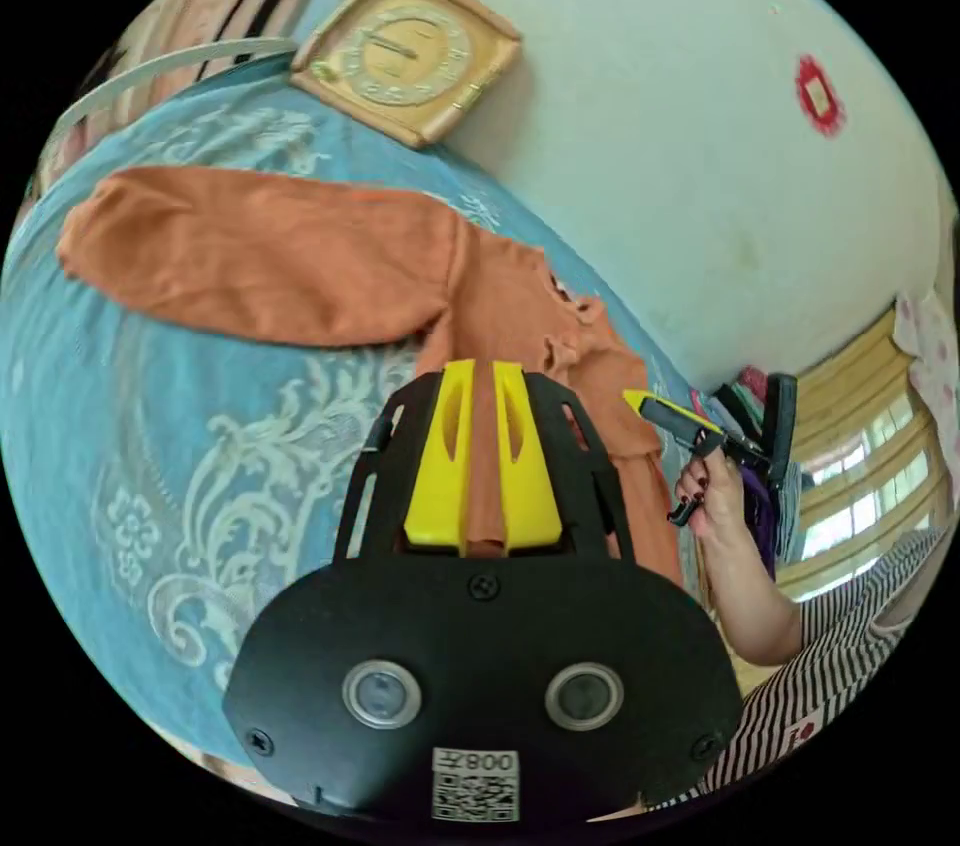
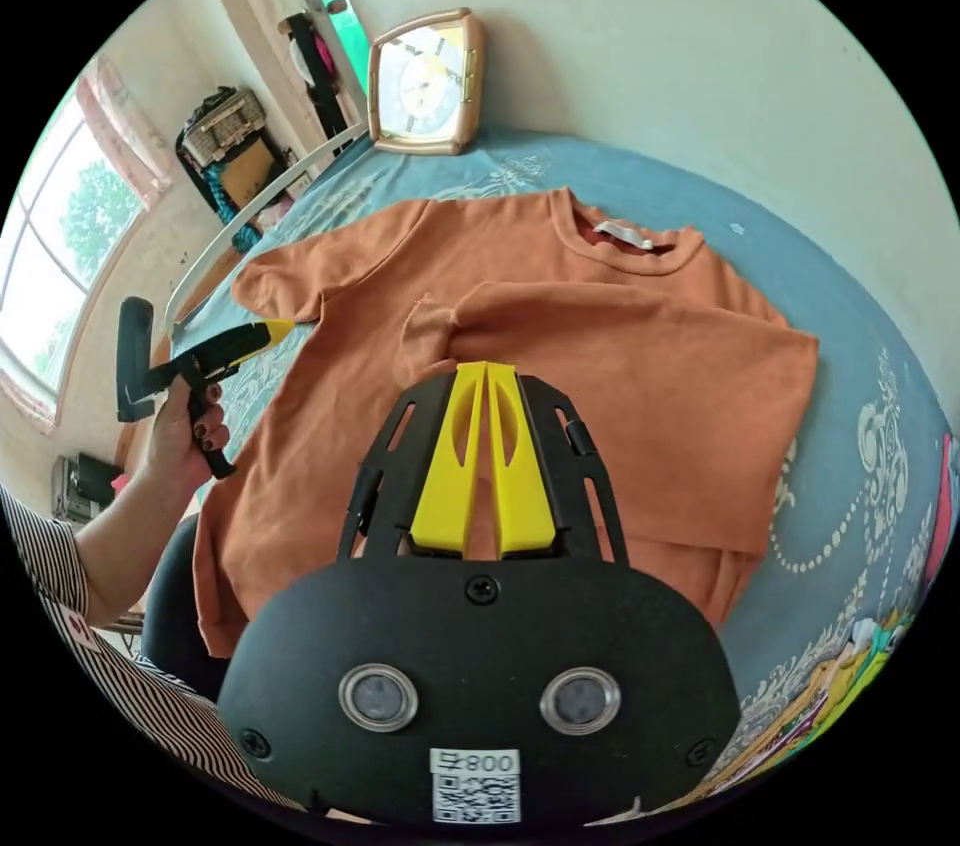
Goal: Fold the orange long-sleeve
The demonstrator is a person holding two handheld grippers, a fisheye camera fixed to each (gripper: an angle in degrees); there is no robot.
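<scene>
Over the blue bedspread [image 2: 850, 356], we see the right gripper [image 2: 486, 368] with its two yellow jaws drawn almost together, only a thin slit between them, their tips at a fold of the orange long-sleeve [image 2: 560, 356] where one sleeve lies doubled across the chest; whether the jaws actually pinch the cloth we cannot tell. In the left gripper view, the left gripper [image 1: 483, 366] shows its two yellow jaws a little further apart, a narrow gap with a strip of orange cloth visible in it, though we cannot tell if it is clamped or merely lies behind. In the right gripper view the left gripper [image 2: 272, 326] appears to the left, a hand [image 2: 185, 431] on its trigger, its yellow tip at the edge of the shirt just under the other sleeve. In the left gripper view the right gripper [image 1: 640, 402] appears held by a hand [image 1: 705, 496] beside the shirt's edge. We count one shirt, lying flat with its collar toward the wall [image 2: 700, 36], two sleeves, one folded in and one stretched out over the spread [image 1: 250, 251]. One square clock [image 2: 425, 81] leans against the wall at the bed's far edge. A striped sleeve [image 2: 60, 551] covers the person's upper arm. One window [image 2: 50, 226] shows beyond.
</scene>
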